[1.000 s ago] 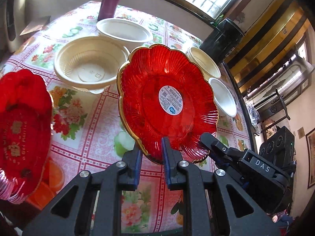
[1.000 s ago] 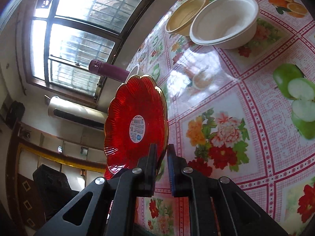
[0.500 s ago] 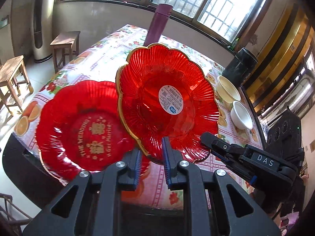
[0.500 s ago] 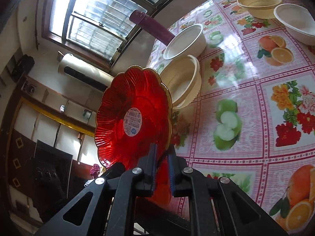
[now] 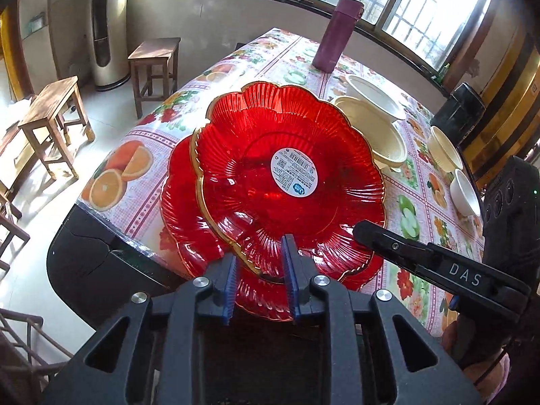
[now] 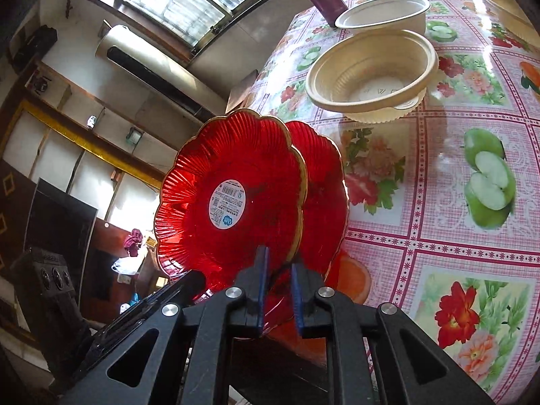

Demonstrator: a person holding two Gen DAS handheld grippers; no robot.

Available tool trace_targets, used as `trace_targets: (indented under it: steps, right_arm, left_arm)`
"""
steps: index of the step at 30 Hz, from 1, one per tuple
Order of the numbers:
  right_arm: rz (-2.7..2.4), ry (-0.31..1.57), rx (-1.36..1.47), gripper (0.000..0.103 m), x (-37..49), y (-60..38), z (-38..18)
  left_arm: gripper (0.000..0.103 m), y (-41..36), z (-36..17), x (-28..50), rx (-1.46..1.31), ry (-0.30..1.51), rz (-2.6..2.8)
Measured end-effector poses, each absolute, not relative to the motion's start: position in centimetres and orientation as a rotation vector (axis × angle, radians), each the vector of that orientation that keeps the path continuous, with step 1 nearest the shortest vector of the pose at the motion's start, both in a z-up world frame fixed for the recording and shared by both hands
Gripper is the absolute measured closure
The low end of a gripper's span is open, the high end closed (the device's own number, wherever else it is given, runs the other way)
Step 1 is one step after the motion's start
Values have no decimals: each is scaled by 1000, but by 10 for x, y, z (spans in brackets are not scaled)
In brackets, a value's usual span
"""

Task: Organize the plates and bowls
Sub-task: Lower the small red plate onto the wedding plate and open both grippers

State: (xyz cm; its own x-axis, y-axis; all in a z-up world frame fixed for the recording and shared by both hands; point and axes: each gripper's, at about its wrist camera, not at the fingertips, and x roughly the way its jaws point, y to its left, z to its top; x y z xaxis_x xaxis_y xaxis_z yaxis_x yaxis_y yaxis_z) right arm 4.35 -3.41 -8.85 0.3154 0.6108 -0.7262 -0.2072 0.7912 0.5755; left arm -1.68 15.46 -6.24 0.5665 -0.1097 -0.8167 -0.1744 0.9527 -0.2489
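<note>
On the fruit-print desk (image 5: 141, 155), both grippers, left (image 5: 260, 276) and right (image 6: 277, 290), are clenching the labelled red plate's (image 5: 290, 175) near rim, lowering it squarely over the second red plate (image 5: 184, 222) for stacking.

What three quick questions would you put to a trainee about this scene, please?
1. True or false: only the left tongs grip the top plate.
2. What is at that plate's centre? A) a sticker B) a spoon C) a bowl
3. What lies under it?
Key: 1 false, the right tongs grip it too; 2 A; 3 a second red plate.
</note>
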Motion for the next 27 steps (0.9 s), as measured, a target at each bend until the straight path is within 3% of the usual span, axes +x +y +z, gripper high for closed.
trace_targets:
  steps: [14,19,21,22,23,27]
  right_arm:
    - [509,1102,235,81,42,-13,-84]
    - [507,1044,167,57,35,-19,-62]
    - [530,1013,159,56,31,-26,-55]
    - [541,995,153,52,29,-30,-51]
    - [554,971,152,49,26,-35,-47]
    - [557,836,158,36,15,-61,-33]
  left_arm:
    - [74,182,-58,-17,-304,971,112]
    - [73,188,-37,-27,-227,872,224]
    - [55,187,-30,-30,-216,836,246]
    - [40,186,-28,-31,-215,820,254]
    - [31,183,-25,-32,-217,802,258]
    - [30,166,-17,-31,-217,744,225]
